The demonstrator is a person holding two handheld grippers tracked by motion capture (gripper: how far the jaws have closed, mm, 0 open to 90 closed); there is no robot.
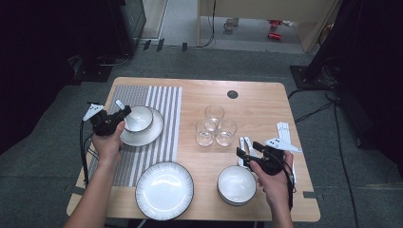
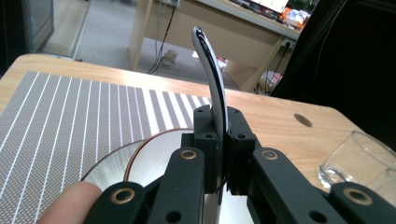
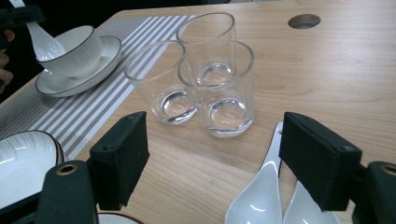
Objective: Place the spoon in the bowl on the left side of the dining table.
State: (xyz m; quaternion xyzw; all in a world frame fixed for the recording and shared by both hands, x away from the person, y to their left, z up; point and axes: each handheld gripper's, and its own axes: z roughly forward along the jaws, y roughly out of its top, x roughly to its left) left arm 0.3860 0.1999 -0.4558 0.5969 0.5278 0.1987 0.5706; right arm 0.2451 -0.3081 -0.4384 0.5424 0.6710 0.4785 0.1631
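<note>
1. Our left gripper [image 1: 124, 113] has its jaws clamped tight on a white spoon [image 2: 211, 70]; in the left gripper view the handle rises between the two pads and curves up past them.
2. Just below and ahead of those jaws sits a white bowl [image 1: 139, 118] on a saucer plate [image 1: 153, 132], which lies on the striped placemat [image 1: 164, 109]. In the right gripper view the spoon's scoop end [image 3: 45, 44] hangs at the bowl's rim; we cannot tell whether it touches.
3. Our right gripper [image 3: 229, 158] holds its jaws wide apart, with nothing pressed between the pads.
4. Beyond the open jaws stand three clear glasses [image 3: 215, 84], bunched together and touching, well ahead of the pads.
5. Between and just under the right jaws lie two more white spoons [image 3: 261, 196] on the bare wooden table [image 3: 327, 70], side by side, nearer the right-hand pad.
6. From the high view, a second white bowl [image 1: 236, 184] sits just beside our right gripper, and a large plate [image 1: 164, 190] rests near the table's front edge, between our two hands.
</note>
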